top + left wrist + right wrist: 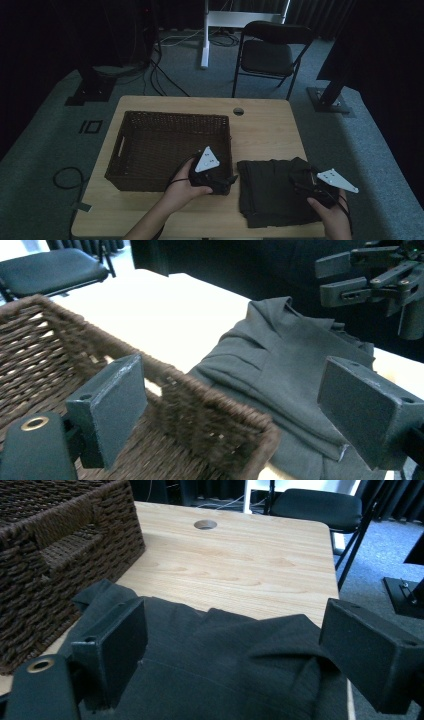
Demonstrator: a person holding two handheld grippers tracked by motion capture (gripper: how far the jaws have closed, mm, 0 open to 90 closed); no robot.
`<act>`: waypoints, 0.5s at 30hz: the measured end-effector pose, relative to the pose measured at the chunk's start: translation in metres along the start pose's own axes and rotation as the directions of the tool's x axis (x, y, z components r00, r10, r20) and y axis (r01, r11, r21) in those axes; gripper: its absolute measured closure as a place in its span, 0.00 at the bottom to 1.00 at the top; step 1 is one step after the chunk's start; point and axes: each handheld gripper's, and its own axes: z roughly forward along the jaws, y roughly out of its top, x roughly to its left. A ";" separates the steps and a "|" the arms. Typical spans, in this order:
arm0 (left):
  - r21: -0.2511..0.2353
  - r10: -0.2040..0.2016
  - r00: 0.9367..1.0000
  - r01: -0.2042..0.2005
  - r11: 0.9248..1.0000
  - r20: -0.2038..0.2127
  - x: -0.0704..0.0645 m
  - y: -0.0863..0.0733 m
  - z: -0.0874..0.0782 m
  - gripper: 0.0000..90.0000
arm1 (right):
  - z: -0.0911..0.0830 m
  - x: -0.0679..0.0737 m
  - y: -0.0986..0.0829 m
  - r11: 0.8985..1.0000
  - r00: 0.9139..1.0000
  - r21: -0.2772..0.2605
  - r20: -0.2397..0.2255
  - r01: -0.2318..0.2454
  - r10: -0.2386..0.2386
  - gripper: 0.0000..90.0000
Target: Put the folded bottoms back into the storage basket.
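A pale wooden table (260,125) is standing on grey carpet in a dim room, with dark curtains hanging behind it. A black folding chair (270,52) is sitting beyond the far edge, and a white post is rising beside the chair. Cables are trailing over the floor to the left, and a round cable hole (238,111) is showing near the table's far edge.

The left gripper (220,186) is hovering at the near right corner of a brown wicker basket (150,145), its jaws standing wide apart and gripping nothing. In the left gripper view the basket rim is running between those jaws, with the folded dark garment (270,192) lying just past them on the bare wood.

The right gripper (302,182) is hanging over the garment's right part, jaws likewise spread wide and empty. In the right gripper view the dark cloth is bunching up between and under its jaws, the basket wall is sitting off to their left, and open tabletop is stretching ahead of them.
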 end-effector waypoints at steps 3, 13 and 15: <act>-0.001 0.004 1.000 -0.004 1.000 0.017 -0.005 0.002 0.007 0.14 | -0.003 -0.005 -0.002 1.000 1.000 0.000 0.007 -0.006 0.006 0.13; -0.010 0.024 0.997 -0.024 1.000 0.076 -0.030 0.005 0.034 0.14 | -0.003 -0.017 -0.013 1.000 1.000 0.025 0.022 -0.008 0.008 0.13; -0.014 0.024 0.995 -0.023 1.000 0.092 -0.037 0.005 0.040 0.14 | -0.001 -0.020 -0.016 1.000 1.000 0.029 0.023 -0.009 0.008 0.13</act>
